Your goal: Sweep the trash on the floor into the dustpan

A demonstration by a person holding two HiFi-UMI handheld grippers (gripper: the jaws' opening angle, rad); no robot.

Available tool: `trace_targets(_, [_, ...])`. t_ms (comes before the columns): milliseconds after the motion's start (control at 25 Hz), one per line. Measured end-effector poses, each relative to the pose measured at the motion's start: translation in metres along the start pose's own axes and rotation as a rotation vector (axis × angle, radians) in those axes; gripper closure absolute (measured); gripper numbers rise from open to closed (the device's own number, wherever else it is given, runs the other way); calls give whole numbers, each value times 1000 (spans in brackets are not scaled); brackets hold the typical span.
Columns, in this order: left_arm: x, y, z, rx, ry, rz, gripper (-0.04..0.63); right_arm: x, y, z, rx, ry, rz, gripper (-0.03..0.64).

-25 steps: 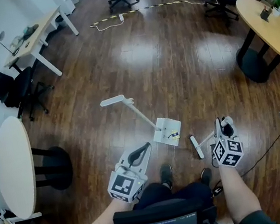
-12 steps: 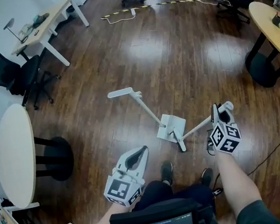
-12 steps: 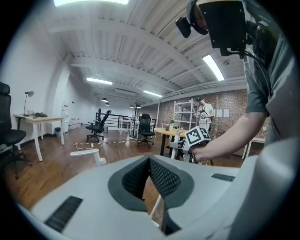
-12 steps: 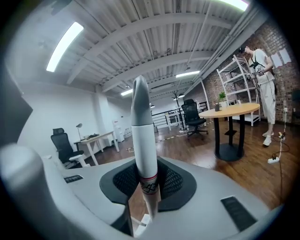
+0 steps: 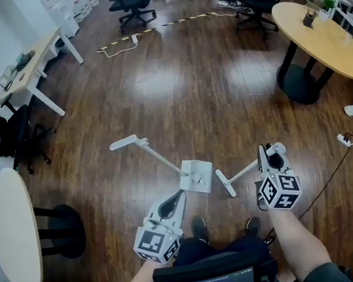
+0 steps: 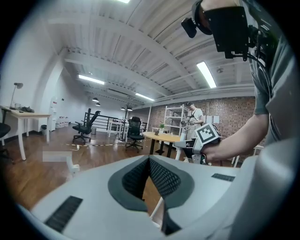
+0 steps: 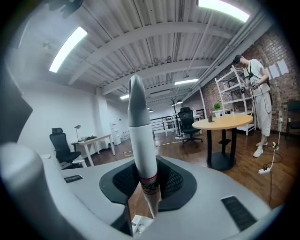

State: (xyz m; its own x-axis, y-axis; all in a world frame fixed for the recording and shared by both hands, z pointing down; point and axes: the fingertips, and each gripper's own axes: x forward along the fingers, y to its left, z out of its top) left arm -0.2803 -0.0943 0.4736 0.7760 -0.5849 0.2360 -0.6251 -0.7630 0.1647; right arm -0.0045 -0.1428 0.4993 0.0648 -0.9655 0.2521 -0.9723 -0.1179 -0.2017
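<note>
Dustpan lies on the wooden floor just ahead of the person's feet in the head view, its long handle slanting away up and to the left. The broom head sits just right of the pan, and the broom's stick runs up to the right gripper. The left gripper hangs low beside the pan, apart from it. In the left gripper view, the left gripper's pads meet at their tips with nothing between them. In the right gripper view, the right gripper clamps the white stick, which stands upright between its jaws.
</note>
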Motion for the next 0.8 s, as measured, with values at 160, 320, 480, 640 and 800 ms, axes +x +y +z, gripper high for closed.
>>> trace_targets(160, [45, -34, 22, 25, -40, -77, 594, -37, -43, 53, -37, -59, -49, 518])
trace_targets(320, [80, -58, 64, 24, -101, -114, 595, -65, -71, 114, -62, -118, -55, 520])
trace_targets(480, [104, -105, 115, -6, -154, -165, 595, -103, -111, 159, -61, -120, -46, 520])
trace_targets(640, [127, -137, 144, 15, -166, -158, 595, -139, -149, 193, -58, -138, -41, 520])
trace_targets(800, [144, -167, 164, 8, -163, -151, 595, -173, -182, 222, -49, -167, -63, 520])
